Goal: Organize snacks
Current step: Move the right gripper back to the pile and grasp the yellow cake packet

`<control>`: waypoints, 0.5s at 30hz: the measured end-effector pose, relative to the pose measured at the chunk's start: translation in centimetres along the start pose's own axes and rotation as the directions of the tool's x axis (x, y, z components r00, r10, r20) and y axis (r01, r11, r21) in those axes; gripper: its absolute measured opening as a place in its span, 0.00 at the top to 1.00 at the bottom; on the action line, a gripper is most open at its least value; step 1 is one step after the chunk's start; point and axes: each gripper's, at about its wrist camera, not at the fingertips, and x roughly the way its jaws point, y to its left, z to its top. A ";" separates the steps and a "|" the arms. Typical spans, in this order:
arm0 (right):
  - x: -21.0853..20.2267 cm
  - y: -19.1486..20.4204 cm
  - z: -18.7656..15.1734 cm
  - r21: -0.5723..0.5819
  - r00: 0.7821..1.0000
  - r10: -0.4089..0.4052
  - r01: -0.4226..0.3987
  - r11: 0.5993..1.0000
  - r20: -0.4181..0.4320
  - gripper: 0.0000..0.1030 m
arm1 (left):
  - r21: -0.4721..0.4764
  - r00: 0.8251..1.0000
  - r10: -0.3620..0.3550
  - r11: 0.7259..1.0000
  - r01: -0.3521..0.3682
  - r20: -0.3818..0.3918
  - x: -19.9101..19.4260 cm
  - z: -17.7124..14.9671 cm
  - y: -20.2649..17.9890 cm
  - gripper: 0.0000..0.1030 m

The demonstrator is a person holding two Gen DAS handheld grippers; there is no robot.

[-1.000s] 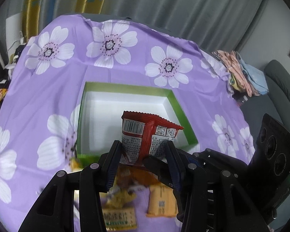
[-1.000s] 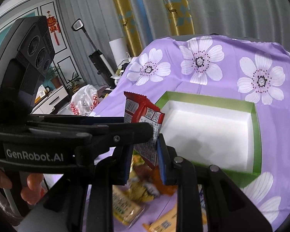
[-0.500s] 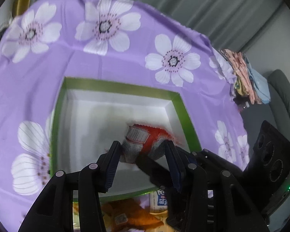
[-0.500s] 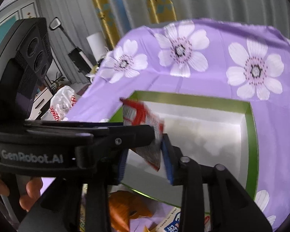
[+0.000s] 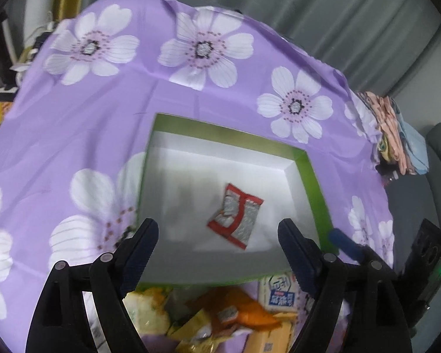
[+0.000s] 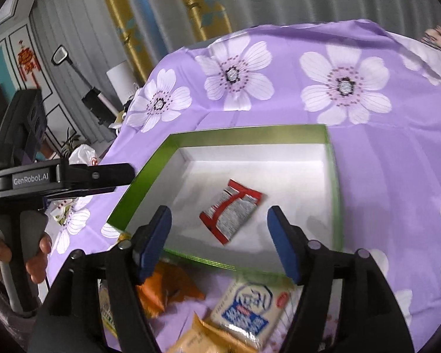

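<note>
From the left wrist, the left gripper [image 5: 217, 229] hangs with jaws spread wide and empty over the green-rimmed box [image 5: 308, 164], where the red snack packet [image 5: 235, 216] lies flat on the white floor. From the right wrist, the right gripper [image 6: 219, 220] is likewise spread and empty above that packet [image 6: 230, 210], with more snack packets [image 6: 247, 311] piled on the purple floral tablecloth [image 6: 382, 158] just outside the box's near wall.

Right tool [image 6: 219, 235] wide open, empty. Red snack packet [image 6: 231, 210] flat inside green box [image 6: 333, 176]. Loose snacks [image 6: 247, 311] near edge, labels blurry.

"GenRobot.AI" reads in white letters on the left gripper [image 6: 111, 176] body, seen from the right wrist camera. The blue-and-white packet [image 6: 247, 311] carries print too blurred to read. Print on the red packet [image 6: 230, 210] in the box [image 6: 144, 176] is illegible.
</note>
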 end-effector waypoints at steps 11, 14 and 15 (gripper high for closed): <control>-4.2 0.0 -4.0 0.022 0.999 -0.036 0.036 0.999 -0.002 0.31 | 0.048 0.999 0.003 0.999 -0.005 0.036 -4.1 -4.8 -0.5 0.19; -5.0 0.4 -5.1 0.014 0.999 -0.039 0.039 0.999 -0.013 0.31 | 0.054 1.000 0.007 0.998 -0.009 0.029 -4.4 -6.0 -0.9 0.19; -5.2 0.6 -5.5 0.009 0.999 -0.042 0.042 0.999 -0.018 0.31 | 0.062 1.000 0.015 0.998 -0.016 0.025 -4.5 -6.5 -1.1 0.19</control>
